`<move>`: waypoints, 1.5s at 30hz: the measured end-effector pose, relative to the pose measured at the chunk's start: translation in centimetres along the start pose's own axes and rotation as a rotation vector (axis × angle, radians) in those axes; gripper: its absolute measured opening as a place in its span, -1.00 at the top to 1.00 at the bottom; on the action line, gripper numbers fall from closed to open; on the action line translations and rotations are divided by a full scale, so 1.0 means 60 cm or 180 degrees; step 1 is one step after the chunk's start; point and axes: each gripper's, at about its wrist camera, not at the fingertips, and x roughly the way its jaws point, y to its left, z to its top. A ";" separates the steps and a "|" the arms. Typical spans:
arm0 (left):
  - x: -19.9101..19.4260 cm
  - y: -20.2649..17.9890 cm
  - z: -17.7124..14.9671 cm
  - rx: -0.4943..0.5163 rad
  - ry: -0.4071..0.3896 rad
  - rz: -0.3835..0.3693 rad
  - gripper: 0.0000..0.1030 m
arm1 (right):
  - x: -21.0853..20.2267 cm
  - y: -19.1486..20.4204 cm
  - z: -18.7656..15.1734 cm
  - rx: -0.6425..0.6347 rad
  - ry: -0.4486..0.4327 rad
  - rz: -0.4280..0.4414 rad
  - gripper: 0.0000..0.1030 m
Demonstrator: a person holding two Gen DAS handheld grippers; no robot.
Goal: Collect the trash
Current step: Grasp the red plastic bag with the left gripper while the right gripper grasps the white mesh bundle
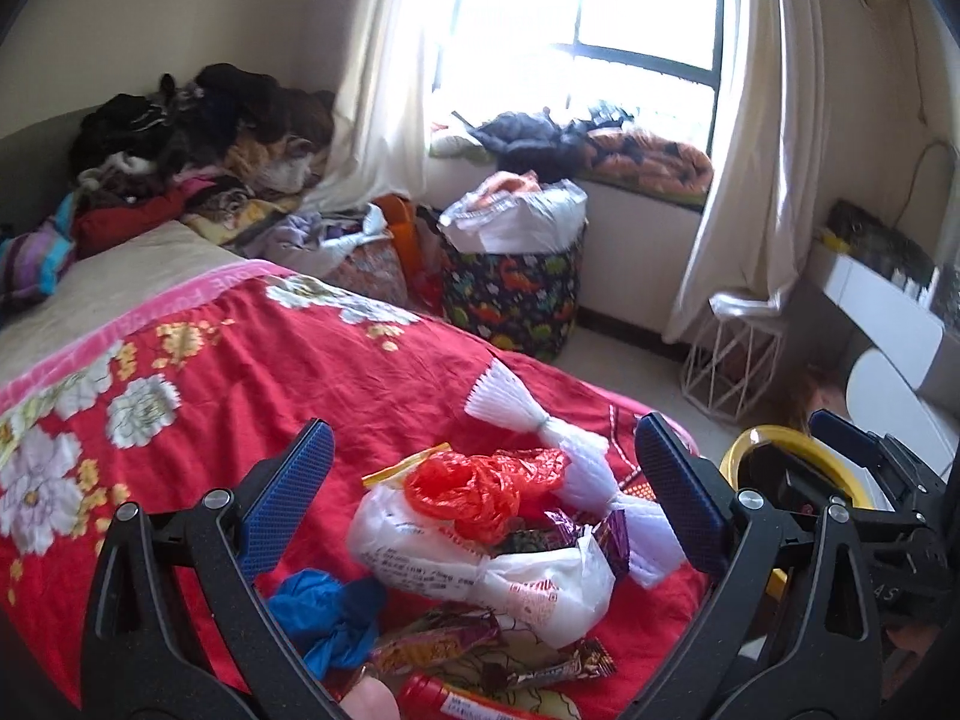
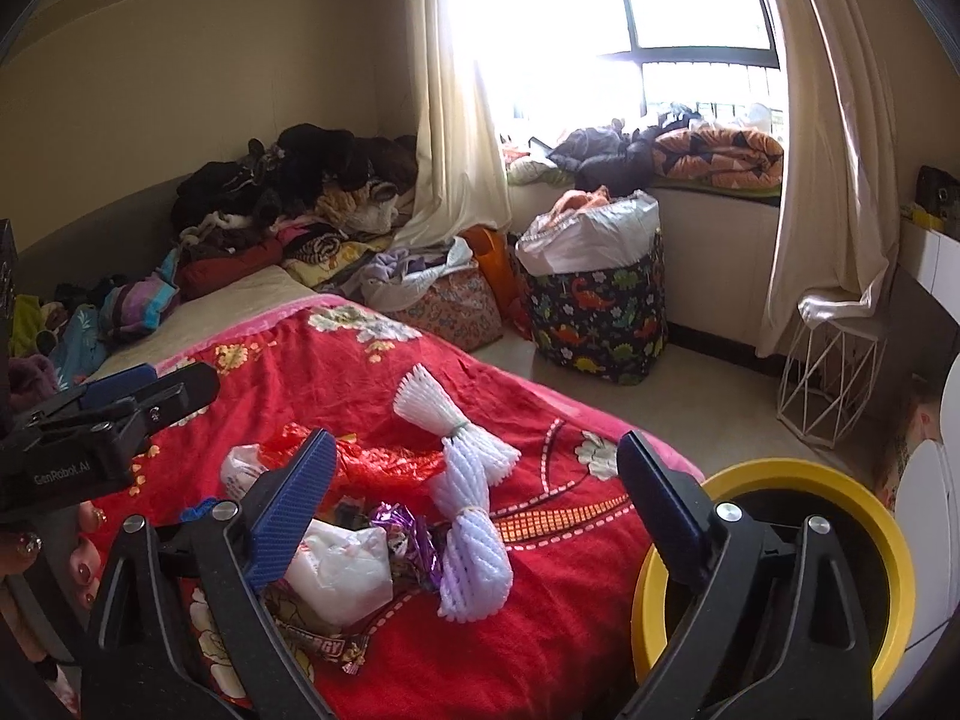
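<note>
Trash pile [image 1: 480, 540] lies just ahead between my left gripper's [image 1: 498, 504] spread, empty fingers, yellow bin [image 2: 774, 576] right.

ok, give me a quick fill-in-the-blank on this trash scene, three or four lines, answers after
1. The trash pile lies on a ____ blanket with a flower pattern.
2. The bin beside the bed has a ____ rim.
3. The crumpled orange-red plastic bag rests on top of a ____ plastic bag.
4. Both the left gripper and the right gripper have their jaws ____, with nothing held.

Missing words: red; yellow; white; open
</note>
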 end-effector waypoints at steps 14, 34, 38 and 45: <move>0.132 0.011 -0.003 0.0212 0.0799 -0.0199 -0.44 | 0.091 -0.041 -0.059 0.0324 0.0849 0.0070 -0.29; 0.170 0.032 -0.039 0.0279 0.1102 -0.0144 0.81 | 0.102 -0.026 -0.086 0.0362 0.0956 0.0508 0.72; 0.142 0.039 -0.030 0.0033 0.0875 -0.0215 0.87 | 0.082 -0.027 -0.074 0.0362 0.0798 0.0497 0.72; 0.079 0.023 0.000 -0.0163 0.0437 -0.0278 0.88 | 0.039 -0.037 -0.056 0.0293 0.0501 0.0374 0.72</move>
